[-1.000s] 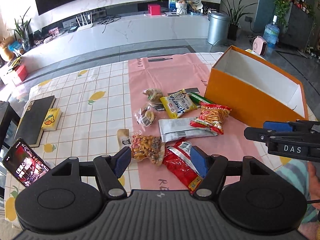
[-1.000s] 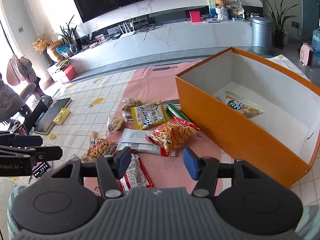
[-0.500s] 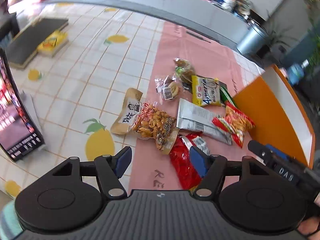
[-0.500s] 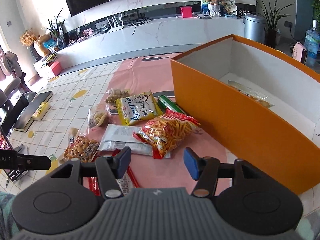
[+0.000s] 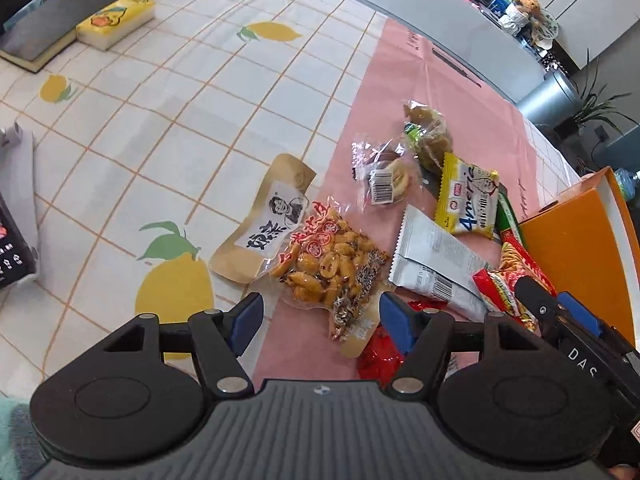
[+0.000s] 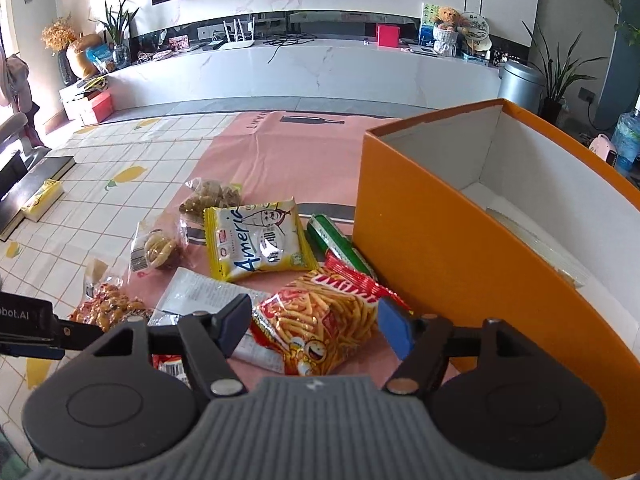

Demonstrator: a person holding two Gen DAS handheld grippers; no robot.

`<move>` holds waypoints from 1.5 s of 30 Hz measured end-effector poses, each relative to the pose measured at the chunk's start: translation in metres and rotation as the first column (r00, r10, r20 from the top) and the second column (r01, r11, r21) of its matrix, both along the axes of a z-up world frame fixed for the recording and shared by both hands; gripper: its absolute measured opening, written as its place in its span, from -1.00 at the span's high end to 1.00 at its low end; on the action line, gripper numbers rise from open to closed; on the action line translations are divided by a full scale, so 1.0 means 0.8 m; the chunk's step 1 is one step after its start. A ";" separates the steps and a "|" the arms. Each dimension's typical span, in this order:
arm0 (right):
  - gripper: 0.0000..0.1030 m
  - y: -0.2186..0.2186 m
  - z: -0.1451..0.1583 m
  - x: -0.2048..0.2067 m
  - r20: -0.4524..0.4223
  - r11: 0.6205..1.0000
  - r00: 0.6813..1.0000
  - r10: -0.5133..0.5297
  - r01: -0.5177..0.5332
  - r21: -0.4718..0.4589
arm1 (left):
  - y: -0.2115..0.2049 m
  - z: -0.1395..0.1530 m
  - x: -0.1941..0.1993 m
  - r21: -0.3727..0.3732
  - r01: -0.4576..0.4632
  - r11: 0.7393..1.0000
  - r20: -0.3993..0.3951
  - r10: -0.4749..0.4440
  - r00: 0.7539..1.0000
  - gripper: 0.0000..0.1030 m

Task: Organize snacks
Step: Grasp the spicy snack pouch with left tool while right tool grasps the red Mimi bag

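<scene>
The orange box (image 6: 472, 264) stands open on the tabletop (image 5: 168, 92), with the snacks spread just to its left. The left tool (image 5: 320, 316) hangs wide, empty, over the clear peanut bag (image 5: 328, 268), well left of the box. The right tool (image 6: 314, 322) has its jaws opening, the red Mimi stick-snack bag (image 6: 324, 320) lying below and between them beside the box's near wall; the pads do not press it. The yellow packet (image 6: 256, 240) lies beyond it.

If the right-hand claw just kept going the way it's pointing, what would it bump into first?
Most likely the red chips bag: it lies straight ahead between the opening jaws of the right gripper, untouched so far. Depth is hard to judge.
</scene>
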State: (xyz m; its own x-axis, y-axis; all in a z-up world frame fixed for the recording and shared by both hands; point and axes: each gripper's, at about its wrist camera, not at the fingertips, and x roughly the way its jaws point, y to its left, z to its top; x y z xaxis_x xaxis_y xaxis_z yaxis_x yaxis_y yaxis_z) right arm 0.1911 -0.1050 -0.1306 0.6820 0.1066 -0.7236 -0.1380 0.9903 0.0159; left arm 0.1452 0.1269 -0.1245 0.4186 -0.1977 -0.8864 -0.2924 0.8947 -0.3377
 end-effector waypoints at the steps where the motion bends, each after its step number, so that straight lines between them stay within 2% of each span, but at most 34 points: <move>1: -0.29 0.001 -0.004 0.004 -0.012 1.000 1.000 0.009 -0.009 -0.002 | 0.000 -0.003 0.000 0.002 -0.006 1.000 0.003 0.006 1.000 -0.52; 7: -0.14 -0.004 -0.021 0.010 -0.044 1.000 0.999 0.012 -0.012 0.009 | -0.003 -0.004 0.002 0.009 -0.033 0.999 0.073 0.032 0.997 -0.52; 9: -0.01 -0.008 -0.026 0.012 -0.068 0.999 0.998 0.012 -0.010 0.034 | -0.006 -0.004 0.004 0.028 -0.039 0.999 0.092 0.036 0.995 -0.52; 13: 0.02 -0.011 -0.028 0.010 -0.062 0.999 0.998 0.008 -0.005 0.049 | -0.008 -0.006 0.007 0.047 -0.058 0.997 0.129 0.051 0.990 -0.52; 17: 0.16 -0.012 -0.027 0.008 -0.057 0.999 0.998 0.016 -0.013 0.050 | -0.006 -0.007 0.010 0.047 -0.084 0.995 0.152 0.076 0.985 -0.51; 19: 0.21 -0.012 -0.026 0.007 -0.054 0.999 0.998 0.021 -0.019 0.050 | -0.004 -0.007 0.010 0.057 -0.094 0.994 0.157 0.084 0.984 -0.20; 20: 0.23 -0.012 -0.026 0.006 -0.054 0.999 0.998 0.025 -0.022 0.048 | -0.003 -0.006 0.009 0.050 -0.094 0.994 0.163 0.085 0.983 -0.16; 22: 0.26 -0.012 -0.025 0.005 -0.052 0.999 0.998 0.030 -0.028 0.041 | 0.002 -0.005 0.008 0.026 -0.097 0.995 0.171 0.091 0.981 0.06; 27: 0.38 -0.009 -0.019 -0.001 -0.047 0.999 0.998 0.046 -0.044 0.030 | 0.000 0.005 0.006 0.053 -0.059 0.997 0.179 0.048 0.983 0.12; 31: 0.42 -0.005 -0.013 -0.007 -0.044 0.997 0.997 0.065 -0.063 0.040 | 0.001 0.023 -0.001 0.015 -0.015 1.000 0.220 0.011 0.975 0.50; 34: 0.48 0.001 -0.009 -0.013 -0.042 0.996 0.996 0.081 -0.080 0.031 | -0.003 0.033 -0.001 0.025 0.026 0.999 0.211 -0.030 0.977 0.54; 37: 0.51 0.002 -0.002 -0.019 -0.040 0.995 0.995 0.091 -0.089 0.051 | -0.006 0.044 -0.007 -0.001 0.074 0.997 0.232 -0.071 0.970 0.70; 45: 0.53 0.014 -0.002 -0.026 -0.045 0.984 0.988 0.146 -0.141 0.108 | -0.041 0.057 -0.006 0.078 0.208 0.975 0.265 -0.221 0.939 0.71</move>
State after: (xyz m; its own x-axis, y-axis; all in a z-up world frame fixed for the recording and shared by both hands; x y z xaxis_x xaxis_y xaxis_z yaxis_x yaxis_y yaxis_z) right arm 0.1701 -0.0939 -0.1319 0.6154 0.2773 -0.7378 -0.2749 0.9528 0.1288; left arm 0.1408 0.0944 -0.0789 0.5957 -0.2695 -0.7566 0.0046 0.9431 -0.3324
